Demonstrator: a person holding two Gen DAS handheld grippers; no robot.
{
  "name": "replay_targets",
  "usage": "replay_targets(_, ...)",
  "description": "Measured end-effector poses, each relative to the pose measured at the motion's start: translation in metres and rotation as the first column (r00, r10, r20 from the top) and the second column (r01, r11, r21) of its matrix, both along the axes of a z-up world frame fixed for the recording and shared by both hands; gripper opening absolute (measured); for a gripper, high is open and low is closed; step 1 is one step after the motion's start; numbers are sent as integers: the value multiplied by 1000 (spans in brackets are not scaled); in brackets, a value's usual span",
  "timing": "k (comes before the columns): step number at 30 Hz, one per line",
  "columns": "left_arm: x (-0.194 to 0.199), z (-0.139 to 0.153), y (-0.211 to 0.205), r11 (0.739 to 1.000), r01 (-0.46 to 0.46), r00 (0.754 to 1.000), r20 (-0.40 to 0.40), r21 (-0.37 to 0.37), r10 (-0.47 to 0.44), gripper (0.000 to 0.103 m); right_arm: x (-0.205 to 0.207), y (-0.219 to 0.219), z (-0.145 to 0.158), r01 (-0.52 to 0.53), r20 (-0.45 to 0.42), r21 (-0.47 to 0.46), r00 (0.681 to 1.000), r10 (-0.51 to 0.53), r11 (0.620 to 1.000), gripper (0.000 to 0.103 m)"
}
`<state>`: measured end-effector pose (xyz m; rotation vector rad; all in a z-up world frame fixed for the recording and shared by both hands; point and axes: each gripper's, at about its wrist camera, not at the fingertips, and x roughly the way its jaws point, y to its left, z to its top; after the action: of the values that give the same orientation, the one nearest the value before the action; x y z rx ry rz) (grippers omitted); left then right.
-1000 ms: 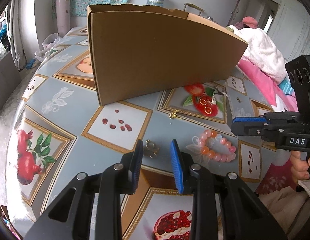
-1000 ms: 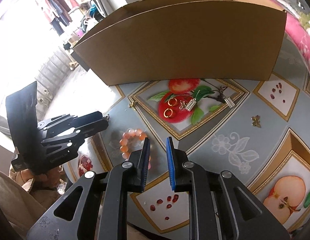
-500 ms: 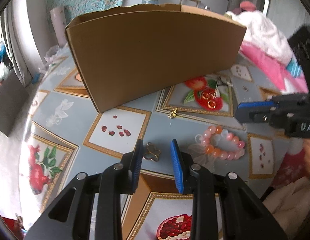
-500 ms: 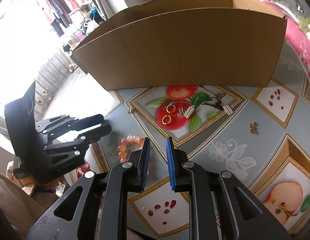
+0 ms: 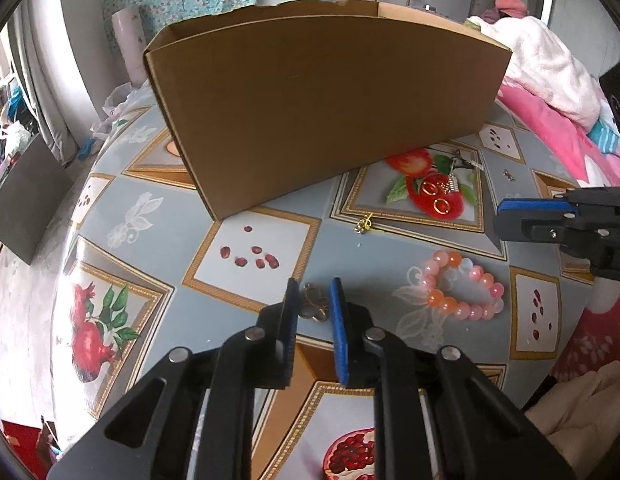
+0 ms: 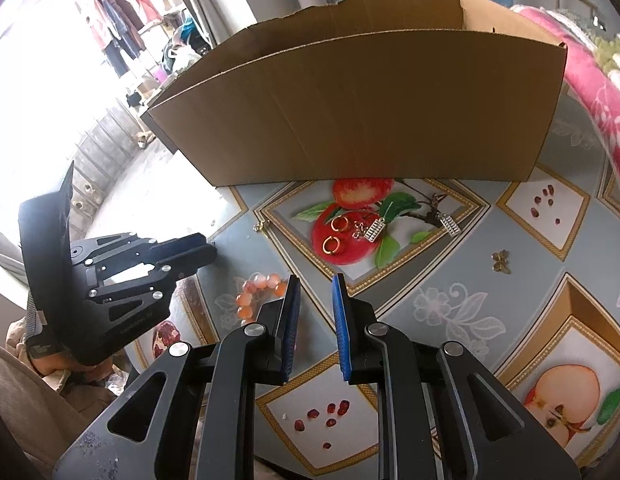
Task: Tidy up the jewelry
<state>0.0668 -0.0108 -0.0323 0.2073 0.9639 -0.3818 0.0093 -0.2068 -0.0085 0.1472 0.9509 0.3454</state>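
A brown cardboard box (image 5: 326,112) stands open-topped at the back of the fruit-patterned table (image 5: 253,252); it also shows in the right wrist view (image 6: 362,108). My left gripper (image 5: 314,300) is open, its jaws on either side of a small bronze butterfly charm (image 5: 313,307) lying on the table. A pink bead bracelet (image 5: 462,284) lies to its right. Two gold rings (image 6: 337,234) and silver abacus earrings (image 6: 376,230) lie before the box. My right gripper (image 6: 314,296) is open and empty above the table, with the bracelet (image 6: 255,290) to its left.
A small gold charm (image 5: 364,224) lies near the box's front corner. A second bronze butterfly (image 6: 501,261) lies at the right. Pink bedding (image 5: 550,92) sits beyond the table's right edge. The left gripper body (image 6: 109,280) shows at the left of the right wrist view.
My left gripper has moved forward over the butterfly charm, which now sits between its jaws. My right gripper's jaws have opened wider and it has shifted slightly towards the box.
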Motion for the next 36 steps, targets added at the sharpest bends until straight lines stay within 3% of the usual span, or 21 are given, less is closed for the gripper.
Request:
replay_targets(18,-7,9,24,993,-37,999,34,-116,41,11,-11,-4,9,47,47,-6,998,-47,999,17)
replay_targets(27,-7,10,24,991,-28,998,45,-131,34,11,-10,-63,12,247,53,-35,968,-245,968,26)
replay_targets(36,-4,7,25,991,-32,999,39,-132,38,11,10,-68,4,259,71,-118,965,-252,959,29)
